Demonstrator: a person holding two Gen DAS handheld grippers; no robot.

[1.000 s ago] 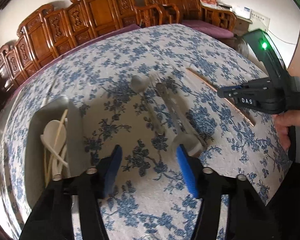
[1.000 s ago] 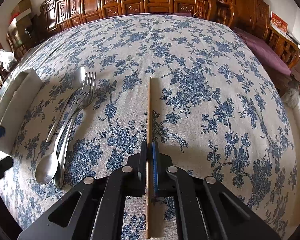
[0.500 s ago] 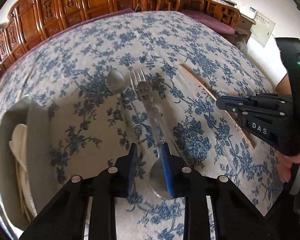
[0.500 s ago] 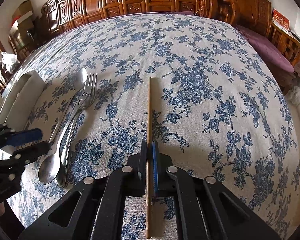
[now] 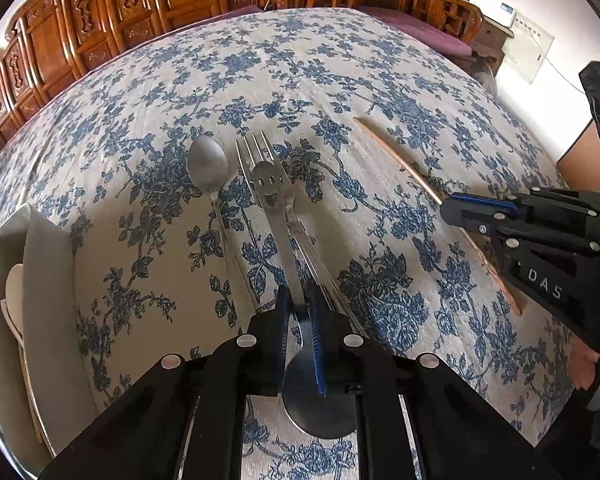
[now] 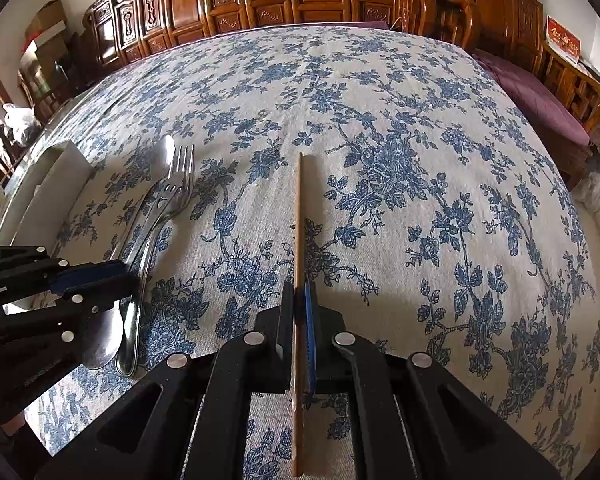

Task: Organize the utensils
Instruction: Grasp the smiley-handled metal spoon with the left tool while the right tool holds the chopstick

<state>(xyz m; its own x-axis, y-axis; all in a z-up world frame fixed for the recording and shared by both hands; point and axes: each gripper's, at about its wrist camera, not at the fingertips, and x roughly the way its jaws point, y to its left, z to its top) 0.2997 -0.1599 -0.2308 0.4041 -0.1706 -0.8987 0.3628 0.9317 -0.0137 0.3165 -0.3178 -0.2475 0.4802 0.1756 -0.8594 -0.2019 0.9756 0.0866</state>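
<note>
Straight ahead in the left wrist view, the left gripper [image 5: 299, 312] pinches the handle of a smiley-face spoon [image 5: 269, 192] lying over a fork [image 5: 256, 148], pointing to twelve o'clock; a white tray [image 5: 48, 276] sits at nine o'clock. Then the right wrist view: the right gripper [image 6: 299, 304] is closed tight on a wooden chopstick [image 6: 298, 208] running toward twelve o'clock on the floral tablecloth [image 6: 420, 160].

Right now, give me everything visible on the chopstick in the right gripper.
The chopstick is one thin, straight, reddish-brown stick, wood by its look. It lies flat on the floral tablecloth, pointing away from the camera. The right gripper is shut on its near part, with the blue pads pressed to both sides; a stretch runs back beneath the gripper body. It lies apart from the fork to its left.
</note>
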